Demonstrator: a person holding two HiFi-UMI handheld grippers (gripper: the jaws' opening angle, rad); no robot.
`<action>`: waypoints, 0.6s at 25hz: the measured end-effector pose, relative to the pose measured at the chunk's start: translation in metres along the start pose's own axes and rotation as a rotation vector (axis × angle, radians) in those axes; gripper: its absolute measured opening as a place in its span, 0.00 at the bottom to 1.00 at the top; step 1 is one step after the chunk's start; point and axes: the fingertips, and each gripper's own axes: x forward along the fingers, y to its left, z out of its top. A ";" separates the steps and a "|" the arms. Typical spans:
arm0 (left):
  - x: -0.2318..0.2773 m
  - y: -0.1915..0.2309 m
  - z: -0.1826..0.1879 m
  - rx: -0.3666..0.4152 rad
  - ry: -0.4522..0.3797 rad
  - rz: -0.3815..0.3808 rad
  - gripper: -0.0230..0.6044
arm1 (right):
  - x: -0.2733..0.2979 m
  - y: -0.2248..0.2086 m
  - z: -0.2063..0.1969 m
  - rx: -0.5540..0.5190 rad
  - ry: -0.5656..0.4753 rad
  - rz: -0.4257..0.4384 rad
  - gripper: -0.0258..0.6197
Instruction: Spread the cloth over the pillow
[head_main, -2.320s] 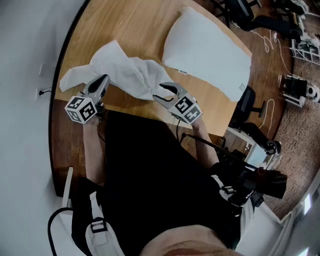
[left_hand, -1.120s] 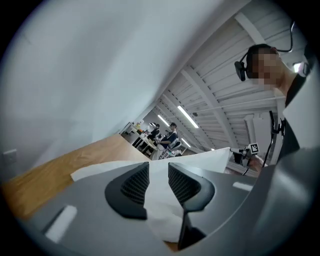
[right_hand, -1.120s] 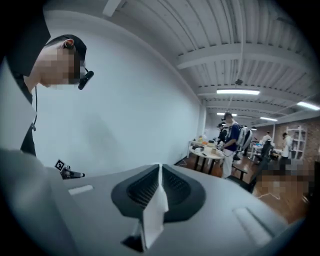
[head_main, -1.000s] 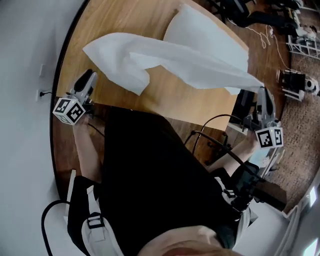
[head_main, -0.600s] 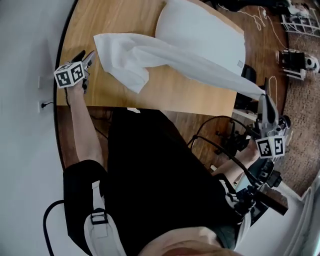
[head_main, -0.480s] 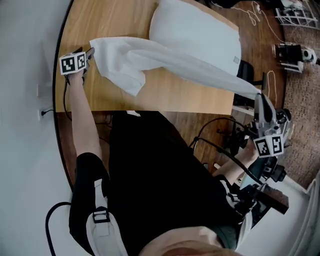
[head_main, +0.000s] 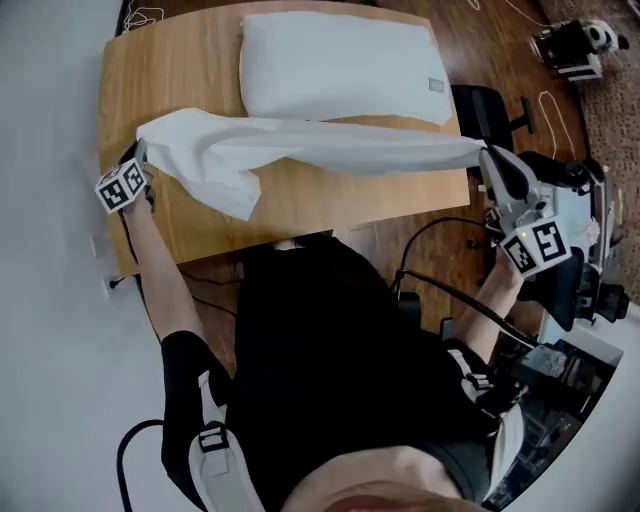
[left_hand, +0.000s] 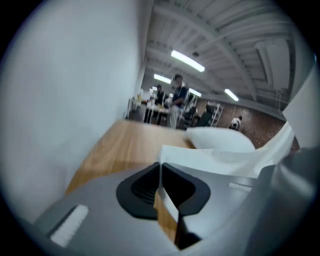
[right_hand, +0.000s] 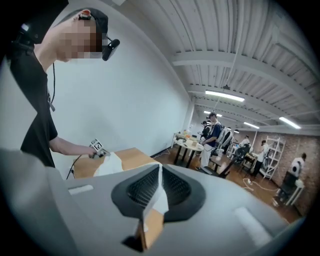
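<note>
A white pillow (head_main: 340, 65) lies at the far side of the wooden table (head_main: 330, 205). The white cloth (head_main: 300, 150) hangs stretched in a long band just in front of the pillow, above the table. My left gripper (head_main: 140, 153) is at the table's left end, its jaws closing tight on the cloth's left corner (left_hand: 160, 167). My right gripper (head_main: 487, 157) is past the table's right edge, shut on the other end of the cloth (right_hand: 158, 192). A loose fold droops near the left end. The left gripper view shows the pillow (left_hand: 220, 140) beyond the cloth.
A black office chair (head_main: 492, 112) stands off the table's right end, close to my right gripper. Cables and equipment (head_main: 575, 265) crowd the floor at the right. A white wall (head_main: 45, 200) runs along the left. People stand at tables (right_hand: 212, 132) far off in the room.
My left gripper went up to the cloth's left corner, opened and shut on it. The right gripper kept its end, and the cloth now hangs taut in front of the pillow.
</note>
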 end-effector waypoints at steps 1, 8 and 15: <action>-0.027 -0.013 0.040 0.006 -0.140 -0.010 0.07 | -0.012 -0.023 0.002 -0.027 -0.009 -0.030 0.07; -0.198 -0.157 0.201 0.119 -0.661 -0.043 0.06 | -0.104 -0.201 -0.031 -0.069 -0.091 -0.345 0.07; -0.309 -0.281 0.219 0.169 -0.912 -0.074 0.06 | -0.171 -0.249 -0.075 -0.004 -0.173 -0.470 0.07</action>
